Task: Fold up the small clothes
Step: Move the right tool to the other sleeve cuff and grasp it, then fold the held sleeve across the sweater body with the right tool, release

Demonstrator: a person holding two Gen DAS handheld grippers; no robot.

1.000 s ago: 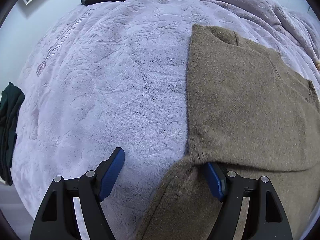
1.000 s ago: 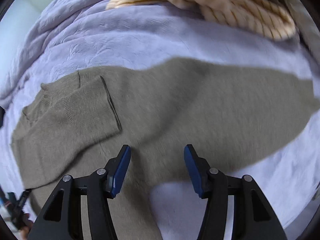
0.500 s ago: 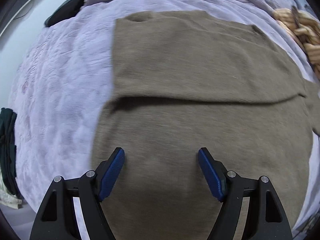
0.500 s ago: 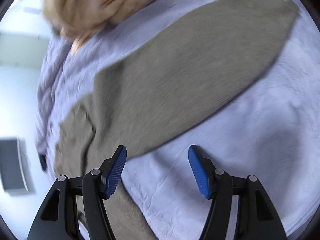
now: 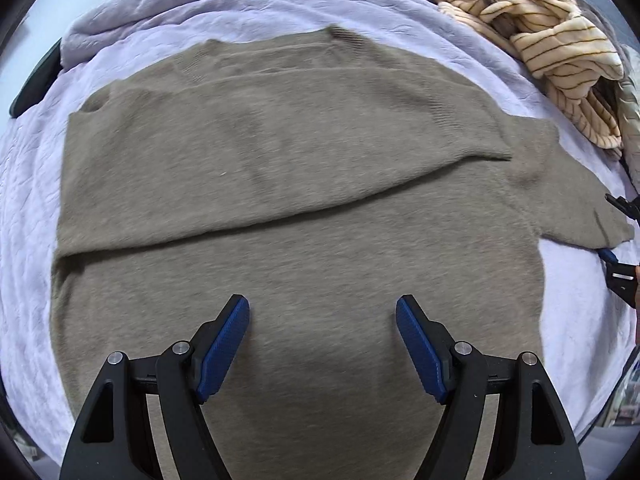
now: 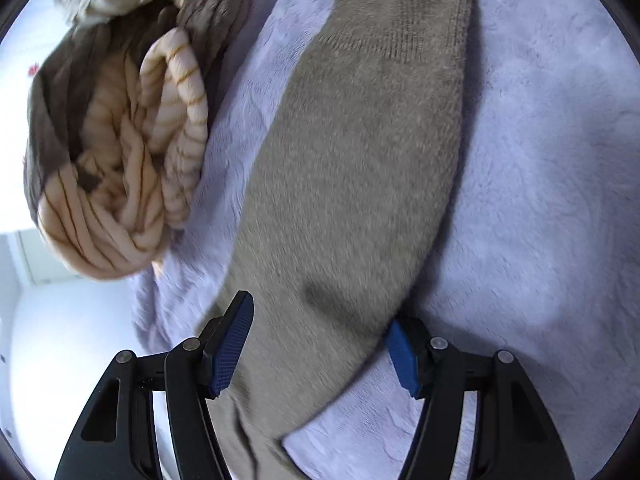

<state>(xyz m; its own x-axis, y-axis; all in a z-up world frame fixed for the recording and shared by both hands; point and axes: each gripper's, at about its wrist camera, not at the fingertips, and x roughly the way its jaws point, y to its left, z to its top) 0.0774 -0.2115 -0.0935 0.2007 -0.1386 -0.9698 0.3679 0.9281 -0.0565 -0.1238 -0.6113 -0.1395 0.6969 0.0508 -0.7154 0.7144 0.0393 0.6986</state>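
Observation:
An olive-brown knit sweater (image 5: 288,208) lies flat on a lilac fleece blanket (image 5: 24,208), with one sleeve (image 5: 248,152) folded across its chest. My left gripper (image 5: 322,340) is open and empty, hovering over the sweater's lower body. In the right wrist view the sweater's other sleeve (image 6: 360,152) stretches away across the blanket (image 6: 540,184). My right gripper (image 6: 322,344) is open and straddles that sleeve near its base; the sleeve lies between the jaws, not pinched. The right gripper also shows at the right edge of the left wrist view (image 5: 620,240).
A heap of cream striped clothes (image 5: 552,40) lies at the far right of the bed; it also shows in the right wrist view (image 6: 120,184), left of the sleeve. A dark object (image 5: 36,80) sits at the blanket's far left edge.
My left gripper has swung from the sweater's left edge to over its body. My right gripper has turned and moved down onto the outstretched sleeve. Both stayed open.

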